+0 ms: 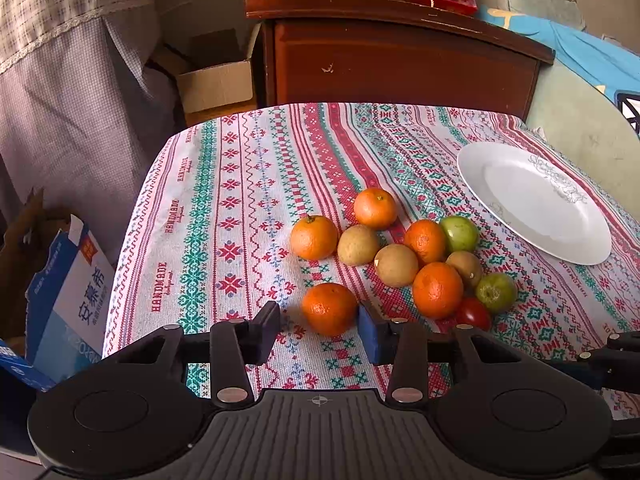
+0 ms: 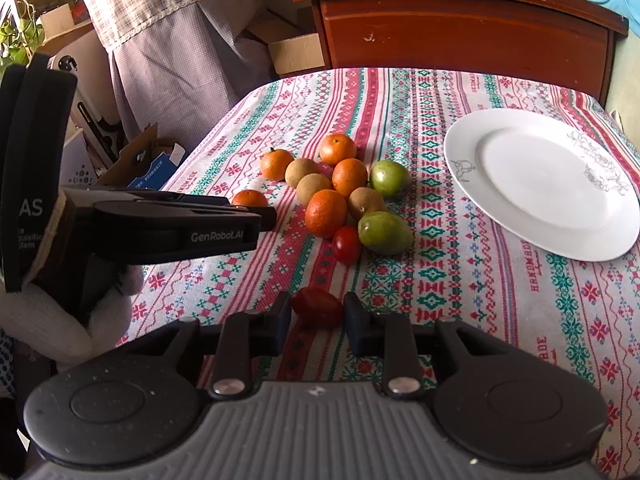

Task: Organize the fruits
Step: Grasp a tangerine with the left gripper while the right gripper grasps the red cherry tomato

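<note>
I note my left gripper point(image 1: 319, 326) released around the nearest orange point(image 1: 329, 309) and my right gripper point(image 2: 317, 312) bracketing a red tomato point(image 2: 318, 306), contact unconfirmed; clenching hard risks bruising, or rolling fruit short of the plate point(image 2: 472, 148).

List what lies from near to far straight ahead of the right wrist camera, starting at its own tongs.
Right tongs → red tomato between them → second red tomato → large orange → far orange → wooden cabinet.
</note>
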`<state>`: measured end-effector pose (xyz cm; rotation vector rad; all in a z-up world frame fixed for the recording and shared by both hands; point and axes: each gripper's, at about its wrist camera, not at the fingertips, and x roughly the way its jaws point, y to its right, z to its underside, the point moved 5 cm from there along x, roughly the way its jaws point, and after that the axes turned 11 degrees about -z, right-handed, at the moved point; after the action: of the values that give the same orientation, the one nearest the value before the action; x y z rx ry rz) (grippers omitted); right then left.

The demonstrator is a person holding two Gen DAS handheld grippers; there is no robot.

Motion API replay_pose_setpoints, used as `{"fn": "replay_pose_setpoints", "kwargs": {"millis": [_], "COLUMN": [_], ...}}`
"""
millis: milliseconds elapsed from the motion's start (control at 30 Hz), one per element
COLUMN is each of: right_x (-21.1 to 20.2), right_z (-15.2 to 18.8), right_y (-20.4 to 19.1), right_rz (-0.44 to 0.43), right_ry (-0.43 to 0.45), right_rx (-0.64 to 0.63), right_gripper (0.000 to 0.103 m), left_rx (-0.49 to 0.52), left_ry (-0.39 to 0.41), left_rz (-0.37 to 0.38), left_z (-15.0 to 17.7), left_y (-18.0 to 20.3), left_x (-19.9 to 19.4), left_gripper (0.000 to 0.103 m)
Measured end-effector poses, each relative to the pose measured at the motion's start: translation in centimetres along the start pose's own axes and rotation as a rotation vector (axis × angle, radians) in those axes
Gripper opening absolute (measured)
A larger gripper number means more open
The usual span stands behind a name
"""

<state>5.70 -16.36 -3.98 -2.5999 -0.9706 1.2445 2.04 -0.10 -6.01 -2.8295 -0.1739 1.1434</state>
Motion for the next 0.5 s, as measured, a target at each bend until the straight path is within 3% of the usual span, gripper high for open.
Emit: {"fn": "replay_pose_setpoints", "kwargs": {"millis": [233,333,500], "right_x": [0.06,0.08,-0.13], "right_z": [-0.04,-0.03,-0.05], "right_y": [-0.11,-0.22,-0.02], "right_rz": [0.004,0.008,0.000], "right_ry": [-0.002,-0.004,0.000], "right_rx": [-0.001,-0.005,0.009], "right_gripper": [0.029,0.028,0.027], "left_rx": [0.014,0.013,0.011], "left_ry": [0.011,0.015,0.018], "left_rz": [-0.006,0.001,0.007], "left_z": [0.01,-0.05,-0.07], "left_y": [0.23,0.28,0.40], "left_x": [0.05,-0.03,-0.16], "left_gripper": [0.039,0.027,0.027]}}
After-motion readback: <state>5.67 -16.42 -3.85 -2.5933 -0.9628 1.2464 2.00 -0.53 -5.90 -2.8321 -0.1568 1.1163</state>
